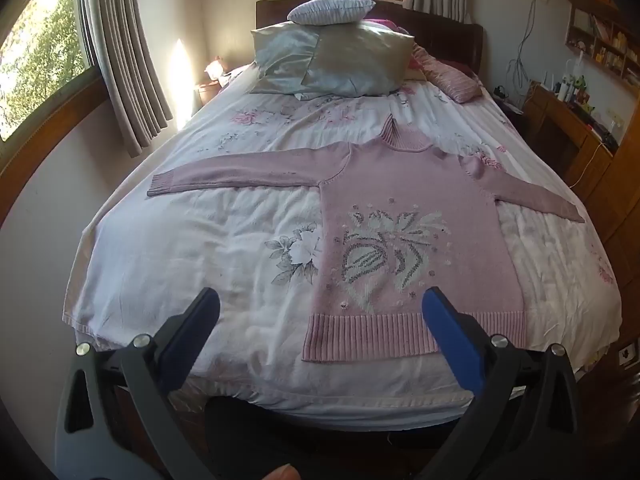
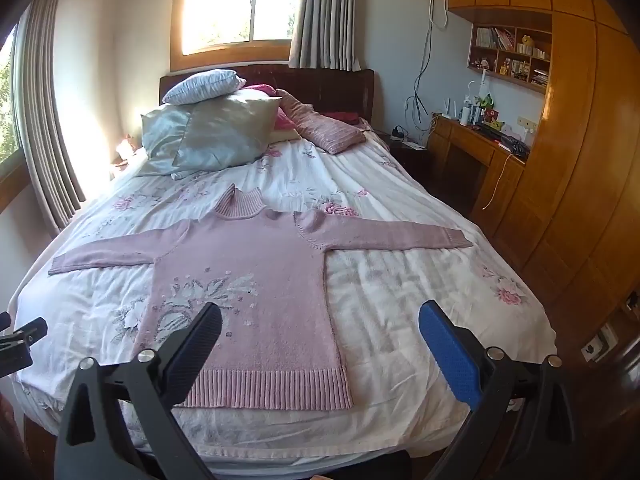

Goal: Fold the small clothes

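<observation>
The pink sweater (image 1: 416, 248) lies front-up and flat on the bed (image 1: 200, 240), both sleeves spread sideways, collar toward the pillows (image 1: 336, 60). This layout exposes every edge for grasping, so the garment appears prepared for a first fold; no fold is visible yet.

The left gripper (image 1: 320, 312) hovers above the foot of the bed, fingers wide apart and holding nothing. The ribbed hem (image 1: 376, 336) sits just ahead of and below it, between its fingers in the left wrist view. The left sleeve (image 1: 240, 172) extends ahead and to its left.

The right gripper (image 2: 320, 320) also hovers with fingers spread and empty. The hem's right corner lies ahead between its fingers; the right sleeve (image 2: 392, 236) extends ahead and to its right.

Both grippers are apart from the fabric. The spread fingers suit a descent onto a knit edge. The thick knit is likely to sag when lifted.

Beyond the bed, ahead-right of the right gripper, stand a wooden desk (image 2: 476, 148) and wall shelf (image 2: 508, 56); curtains (image 1: 120, 52) hang ahead-left of the left gripper
</observation>
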{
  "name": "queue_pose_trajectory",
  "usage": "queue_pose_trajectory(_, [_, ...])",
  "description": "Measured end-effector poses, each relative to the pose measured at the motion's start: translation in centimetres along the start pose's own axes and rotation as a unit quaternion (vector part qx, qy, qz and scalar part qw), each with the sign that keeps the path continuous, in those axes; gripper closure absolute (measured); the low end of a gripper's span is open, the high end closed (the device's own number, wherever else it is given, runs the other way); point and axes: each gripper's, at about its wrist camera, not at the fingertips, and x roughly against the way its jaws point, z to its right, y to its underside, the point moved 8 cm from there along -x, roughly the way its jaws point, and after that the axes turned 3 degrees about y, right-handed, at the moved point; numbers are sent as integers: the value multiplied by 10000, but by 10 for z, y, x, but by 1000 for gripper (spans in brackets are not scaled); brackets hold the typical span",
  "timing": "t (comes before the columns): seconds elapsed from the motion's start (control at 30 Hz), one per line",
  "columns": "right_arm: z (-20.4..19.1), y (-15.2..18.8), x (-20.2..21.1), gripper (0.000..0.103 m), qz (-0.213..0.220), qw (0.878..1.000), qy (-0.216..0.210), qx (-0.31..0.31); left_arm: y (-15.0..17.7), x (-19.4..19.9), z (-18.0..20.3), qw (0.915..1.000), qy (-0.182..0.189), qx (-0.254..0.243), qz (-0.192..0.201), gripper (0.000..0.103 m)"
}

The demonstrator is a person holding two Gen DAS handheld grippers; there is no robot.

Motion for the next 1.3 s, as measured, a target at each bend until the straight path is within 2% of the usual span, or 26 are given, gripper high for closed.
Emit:
queue_pose_trajectory(0.43, [1, -5, -3, 4, -50, 10000, 56, 44, 1, 0, 3, 10000, -43, -11, 15, 3])
queue_pose_trajectory(1.3, [2, -6, 12, 4, 138, 9998, 120, 77, -4, 5, -2, 9999, -93, 15, 86, 3])
